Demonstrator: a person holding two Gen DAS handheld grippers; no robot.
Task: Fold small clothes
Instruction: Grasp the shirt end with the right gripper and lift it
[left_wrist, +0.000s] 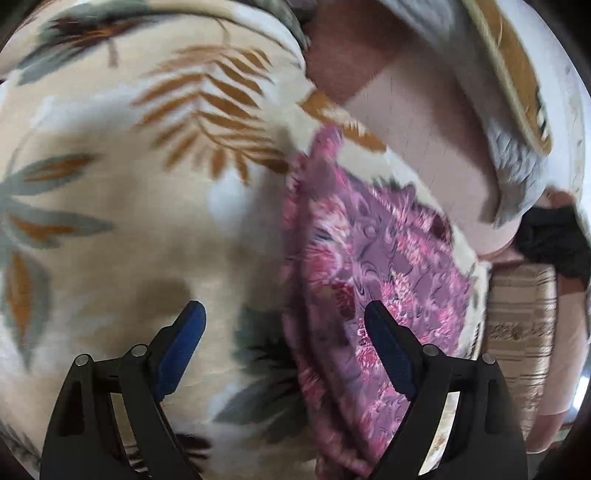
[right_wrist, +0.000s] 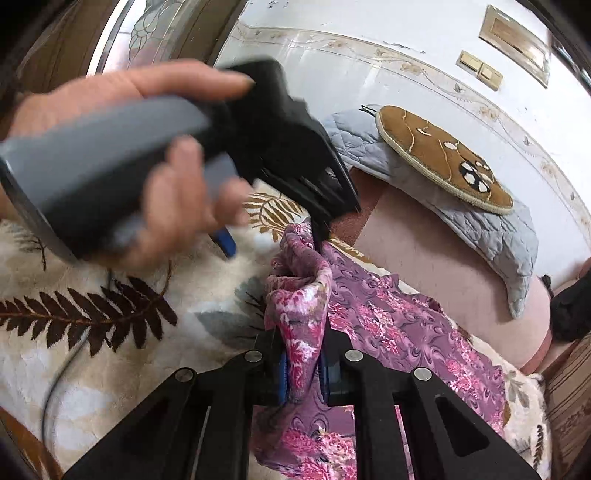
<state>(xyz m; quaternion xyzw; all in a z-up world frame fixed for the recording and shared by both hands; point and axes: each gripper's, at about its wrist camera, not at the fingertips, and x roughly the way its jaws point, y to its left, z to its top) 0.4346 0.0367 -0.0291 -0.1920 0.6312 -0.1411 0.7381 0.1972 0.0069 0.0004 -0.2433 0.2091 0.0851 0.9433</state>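
left wrist view: the left hand-held gripper (left_wrist: 284, 325) hangs with jaws spread wide, gripping nothing, over a leaf-print blanket (left_wrist: 122, 221); the purple floral garment (left_wrist: 369, 251) lies on the blanket under its right finger

right wrist view: the right hand-held gripper (right_wrist: 303, 369) is clenched on a bunched fold of the purple floral garment (right_wrist: 399, 325), lifting it off the blanket; a hand (right_wrist: 173, 199) holds the left tool just beyond

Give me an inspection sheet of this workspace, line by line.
Surface: cream leaf-print blanket.
Job's things: purple floral garment, partly bunched on the blanket.
Clutter: brown round mat on grey quilted cover.
Grippers: right gripper shut on a fold of the garment; left gripper open, above the garment's edge.
Cables: thin dark cable across the blanket.
Surroundings: white wall, pink cushion.
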